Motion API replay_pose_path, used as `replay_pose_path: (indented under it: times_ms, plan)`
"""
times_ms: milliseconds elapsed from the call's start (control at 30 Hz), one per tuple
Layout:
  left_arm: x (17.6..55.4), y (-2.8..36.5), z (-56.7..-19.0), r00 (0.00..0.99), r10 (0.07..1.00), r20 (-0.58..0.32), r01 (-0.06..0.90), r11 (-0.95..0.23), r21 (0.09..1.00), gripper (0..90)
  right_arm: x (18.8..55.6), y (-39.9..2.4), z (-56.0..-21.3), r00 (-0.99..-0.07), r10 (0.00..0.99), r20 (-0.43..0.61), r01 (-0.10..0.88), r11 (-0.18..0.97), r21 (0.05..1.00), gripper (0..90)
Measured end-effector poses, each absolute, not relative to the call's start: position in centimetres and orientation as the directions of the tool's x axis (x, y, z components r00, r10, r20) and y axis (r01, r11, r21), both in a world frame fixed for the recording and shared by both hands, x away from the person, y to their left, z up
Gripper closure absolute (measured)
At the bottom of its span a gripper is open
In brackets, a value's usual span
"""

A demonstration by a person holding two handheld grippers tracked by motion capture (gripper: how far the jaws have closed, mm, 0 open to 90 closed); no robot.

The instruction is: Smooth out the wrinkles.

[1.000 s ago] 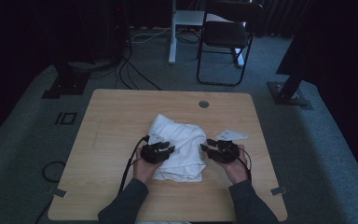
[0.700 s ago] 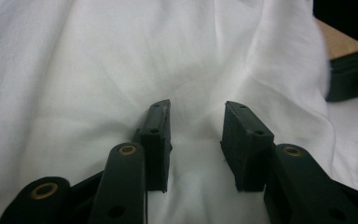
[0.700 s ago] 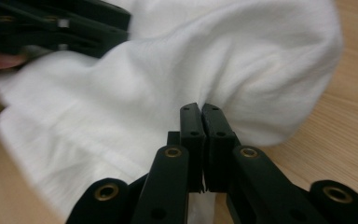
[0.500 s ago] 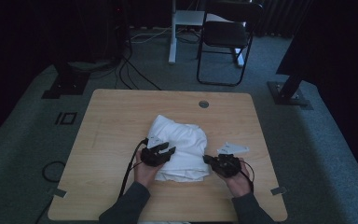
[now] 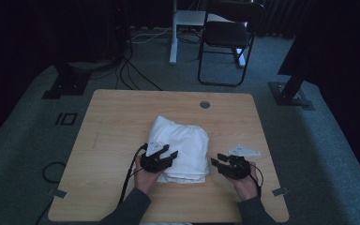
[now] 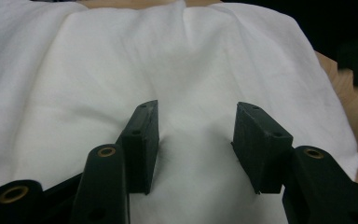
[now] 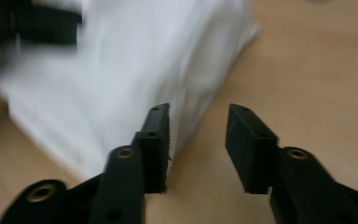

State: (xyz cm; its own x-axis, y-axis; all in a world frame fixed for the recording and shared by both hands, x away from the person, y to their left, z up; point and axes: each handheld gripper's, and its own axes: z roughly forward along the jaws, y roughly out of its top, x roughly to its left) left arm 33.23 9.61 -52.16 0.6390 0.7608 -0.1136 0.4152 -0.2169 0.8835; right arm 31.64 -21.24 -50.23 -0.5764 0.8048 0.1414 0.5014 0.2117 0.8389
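A folded white cloth lies in the middle of the wooden table. My left gripper rests on the cloth's near left part. Its jaws have just been opening and now stand apart over the flat cloth, pinching no fold; the left gripper is open. My right gripper sits just off the cloth's near right corner, pointing at it. Its jaws have also just been opening, and the right gripper is open with bare table between its jaws and the cloth's edge beside one jaw.
A round cable hole sits in the far part of the table. Behind the table stand a black chair and a white post. Cables and stand bases lie on the carpet at left; another base stands at right.
My right gripper has come off the cloth's right side and moved toward the near right, onto bare table. The cloth's right side now lies flat. The left gripper has stayed put.
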Motion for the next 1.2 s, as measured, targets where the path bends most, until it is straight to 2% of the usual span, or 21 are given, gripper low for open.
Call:
replay_pose_path:
  times_ms: [67, 167, 300, 500, 700, 800, 933, 1067, 1133, 1200]
  plan:
    - [32.8, 9.6, -52.0, 0.647, 0.752, -0.125, 0.419, -0.214, 0.882, 51.0, 32.4, -20.5, -49.0, -0.57, 0.813, 0.121, 0.466, 0.198, 0.862, 51.9]
    - [32.0, 9.6, -52.0, 0.668, 0.729, -0.149, 0.426, -0.211, 0.88, 51.2, 32.9, -18.8, -48.0, -0.602, 0.792, 0.102, 0.425, 0.21, 0.881, 51.6]
    - [30.7, 9.8, -52.1, 0.691, 0.705, -0.161, 0.425, -0.216, 0.879, 51.1, 32.3, -15.6, -48.8, -0.685, 0.728, 0.005, 0.367, 0.339, 0.866, 48.9]
    - [28.8, 10.8, -52.1, 0.718, 0.669, -0.193, 0.435, -0.214, 0.875, 50.9, 33.7, -14.1, -53.3, -0.702, 0.712, 0.01, 0.477, 0.46, 0.749, 47.2]
    - [27.2, 11.2, -51.9, 0.735, 0.653, -0.184, 0.417, -0.22, 0.882, 50.0, 34.1, -14.0, -54.4, -0.689, 0.725, 0.023, 0.505, 0.456, 0.733, 47.2]
    - [26.6, 11.5, -51.7, 0.726, 0.673, -0.143, 0.391, -0.232, 0.89, 49.6, 34.3, -13.7, -54.6, -0.682, 0.731, 0.025, 0.514, 0.454, 0.728, 47.4]
    - [26.8, 12.2, -52.4, 0.716, 0.684, -0.142, 0.401, -0.235, 0.885, 50.0, 34.5, -13.7, -54.9, -0.671, 0.74, 0.043, 0.53, 0.438, 0.727, 47.6]
    - [27.1, 12.0, -53.0, 0.71, 0.703, -0.04, 0.369, -0.322, 0.872, 55.9, 34.9, -13.5, -55.0, -0.663, 0.747, 0.048, 0.535, 0.428, 0.729, 47.7]
    - [27.4, 11.9, -53.2, 0.706, 0.707, -0.036, 0.373, -0.328, 0.868, 57.7, 35.1, -13.5, -55.0, -0.66, 0.75, 0.048, 0.534, 0.424, 0.731, 47.8]
    - [29.2, 11.7, -53.9, 0.689, 0.723, -0.04, 0.391, -0.325, 0.861, 59.2, 35.9, -13.3, -55.2, -0.644, 0.763, 0.052, 0.541, 0.406, 0.736, 47.8]
